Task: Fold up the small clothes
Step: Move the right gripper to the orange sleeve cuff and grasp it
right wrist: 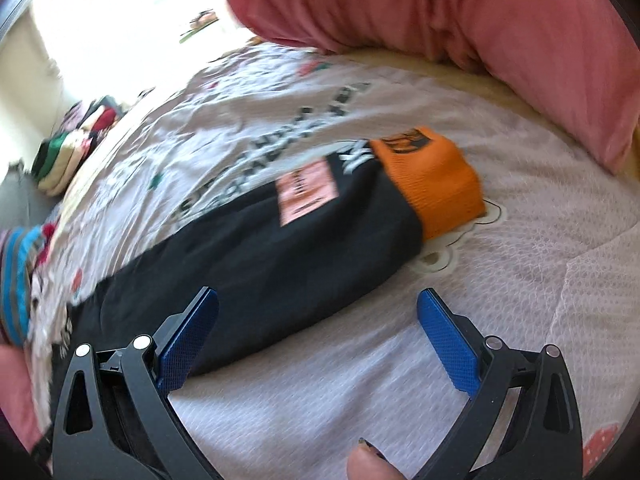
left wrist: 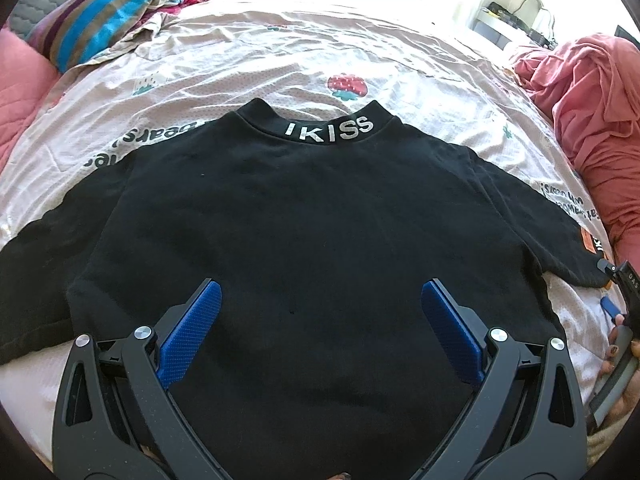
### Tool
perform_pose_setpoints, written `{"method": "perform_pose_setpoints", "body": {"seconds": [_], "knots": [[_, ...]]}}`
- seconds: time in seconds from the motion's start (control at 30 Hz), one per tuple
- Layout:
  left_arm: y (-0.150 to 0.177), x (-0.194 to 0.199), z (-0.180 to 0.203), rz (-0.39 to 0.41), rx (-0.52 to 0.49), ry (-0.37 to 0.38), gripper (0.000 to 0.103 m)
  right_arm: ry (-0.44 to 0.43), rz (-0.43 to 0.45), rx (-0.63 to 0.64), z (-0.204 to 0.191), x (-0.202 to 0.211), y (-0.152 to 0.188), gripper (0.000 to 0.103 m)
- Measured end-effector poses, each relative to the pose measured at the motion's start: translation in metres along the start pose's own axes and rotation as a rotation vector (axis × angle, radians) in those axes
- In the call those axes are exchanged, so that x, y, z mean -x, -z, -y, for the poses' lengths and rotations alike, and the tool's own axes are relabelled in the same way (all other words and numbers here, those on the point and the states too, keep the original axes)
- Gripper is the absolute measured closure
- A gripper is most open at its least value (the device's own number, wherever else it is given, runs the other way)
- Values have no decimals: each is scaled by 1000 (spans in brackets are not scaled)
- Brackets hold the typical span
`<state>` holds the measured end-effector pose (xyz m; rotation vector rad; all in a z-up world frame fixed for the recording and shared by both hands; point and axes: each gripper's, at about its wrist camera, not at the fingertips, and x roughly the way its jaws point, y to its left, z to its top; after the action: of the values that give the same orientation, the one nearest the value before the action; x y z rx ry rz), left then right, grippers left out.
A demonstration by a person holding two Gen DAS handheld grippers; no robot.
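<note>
A black top (left wrist: 304, 220) lies flat on the bed, its collar with white "IKISS" lettering (left wrist: 328, 130) at the far side and both sleeves spread out. My left gripper (left wrist: 320, 292) hovers open over its lower middle, nothing between the blue pads. In the right wrist view the right sleeve (right wrist: 260, 248) stretches away to an orange cuff (right wrist: 436, 180), with a pink patch (right wrist: 306, 192) on it. My right gripper (right wrist: 318, 300) is open beside the sleeve's near edge, its left finger over the black cloth, its right finger over the sheet.
The pale printed bedsheet (left wrist: 280, 60) covers the bed. A pink blanket (left wrist: 592, 120) is heaped at the right, also the pink blanket (right wrist: 460, 12) beyond the cuff. A striped pillow (left wrist: 108, 8) and folded clothes (right wrist: 76, 148) lie at the far end. A thumb (right wrist: 368, 464) shows below.
</note>
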<state>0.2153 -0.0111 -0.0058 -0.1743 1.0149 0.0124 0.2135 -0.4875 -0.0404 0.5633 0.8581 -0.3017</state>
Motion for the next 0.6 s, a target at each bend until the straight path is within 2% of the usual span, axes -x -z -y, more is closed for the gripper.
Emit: {"method": "perform_pose_setpoints", "body": {"seconds": [0.23, 0.3, 0.37, 0.4, 0.47, 0.53, 0.6], "knots": [[-10, -7, -9, -11, 38, -2, 9, -28, 41, -126, 23, -17, -22, 6], [-13, -7, -13, -10, 50, -1, 9, -10, 69, -153, 26, -22, -29, 20], [-13, -5, -17, -3, 68, -2, 9, 5, 103, -190, 32, -24, -33, 46], [-12, -4, -19, 1, 79, 5, 9, 1, 117, -206, 37, -23, -34, 52], [-10, 0, -23, 9, 102, 26, 9, -20, 134, -235, 44, -24, -34, 72], [-8, 1, -26, 11, 116, 38, 9, -59, 149, -221, 42, -21, -34, 80], [-6, 3, -28, 10, 131, 45, 9, -91, 168, -192, 36, -14, -34, 83]]}}
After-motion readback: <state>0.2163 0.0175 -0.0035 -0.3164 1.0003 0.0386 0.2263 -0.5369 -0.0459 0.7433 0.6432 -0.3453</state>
